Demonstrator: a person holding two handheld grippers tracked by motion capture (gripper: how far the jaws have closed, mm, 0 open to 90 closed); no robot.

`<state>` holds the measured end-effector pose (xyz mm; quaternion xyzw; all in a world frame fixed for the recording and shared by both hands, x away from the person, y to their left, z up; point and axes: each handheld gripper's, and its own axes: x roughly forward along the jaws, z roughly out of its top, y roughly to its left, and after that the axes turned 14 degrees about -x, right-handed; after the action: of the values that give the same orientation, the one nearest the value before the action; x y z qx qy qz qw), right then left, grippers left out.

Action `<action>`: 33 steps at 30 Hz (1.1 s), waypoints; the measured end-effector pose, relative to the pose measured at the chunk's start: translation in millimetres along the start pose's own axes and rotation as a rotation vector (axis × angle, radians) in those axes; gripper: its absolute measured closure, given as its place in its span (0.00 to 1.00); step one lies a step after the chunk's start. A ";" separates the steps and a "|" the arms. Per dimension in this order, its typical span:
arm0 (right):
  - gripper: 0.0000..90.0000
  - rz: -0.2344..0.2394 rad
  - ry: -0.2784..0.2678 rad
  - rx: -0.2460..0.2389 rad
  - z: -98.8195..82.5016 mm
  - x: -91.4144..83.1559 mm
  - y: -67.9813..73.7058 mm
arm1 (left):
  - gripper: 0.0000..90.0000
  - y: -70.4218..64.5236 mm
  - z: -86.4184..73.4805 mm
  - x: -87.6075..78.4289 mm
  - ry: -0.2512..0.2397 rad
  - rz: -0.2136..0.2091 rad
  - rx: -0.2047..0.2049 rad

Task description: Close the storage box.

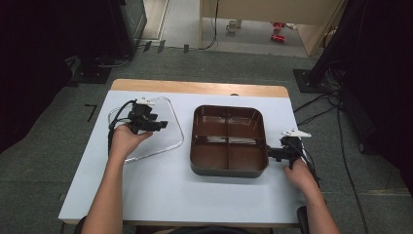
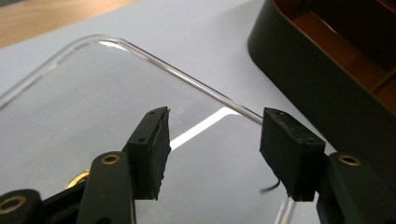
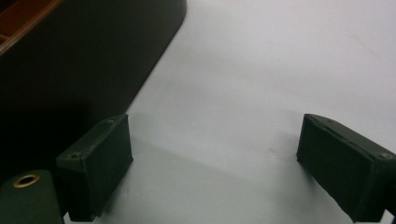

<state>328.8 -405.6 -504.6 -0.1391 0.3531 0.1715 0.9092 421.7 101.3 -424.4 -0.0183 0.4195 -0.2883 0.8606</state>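
Observation:
A clear plastic lid (image 1: 168, 109) lies flat on the left half of the white table (image 1: 160, 185). My left gripper (image 1: 163, 125) hovers over it and points right, toward the tray. In the left gripper view this gripper (image 2: 215, 154) stands open above the lid (image 2: 84, 102), with nothing between its pads. A dark brown tray (image 1: 229, 168) with several compartments sits right of centre. My right gripper (image 1: 270, 152) is at the tray's right side, near its front corner. In the right gripper view that gripper (image 3: 215, 163) is open over bare table, with the tray wall (image 3: 70, 70) just to its left.
The table's wooden far edge (image 1: 195, 87) runs behind the lid and the tray. Cables (image 1: 316, 109) lie on the grey floor to the right, and stand bases rest on the floor beyond the table. The tray's dark side (image 2: 327, 70) shows close to the lid's rim.

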 end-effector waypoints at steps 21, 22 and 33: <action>0.11 -0.001 -0.001 -0.002 -0.1 0.0 0.0 | 0.53 51.9 -23.3 6.7 -0.006 0.136 -0.088; 0.11 -0.001 -0.001 -0.002 -0.1 0.0 0.0 | 0.53 51.9 -23.3 6.7 -0.006 0.136 -0.088; 0.11 -0.001 -0.001 -0.002 -0.1 0.0 0.0 | 0.65 63.6 -34.0 11.5 0.006 0.088 -0.152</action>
<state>328.7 -405.6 -504.6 -0.1401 0.3523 0.1715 0.9093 432.9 155.5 -472.0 -0.0642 0.4430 -0.2175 0.8673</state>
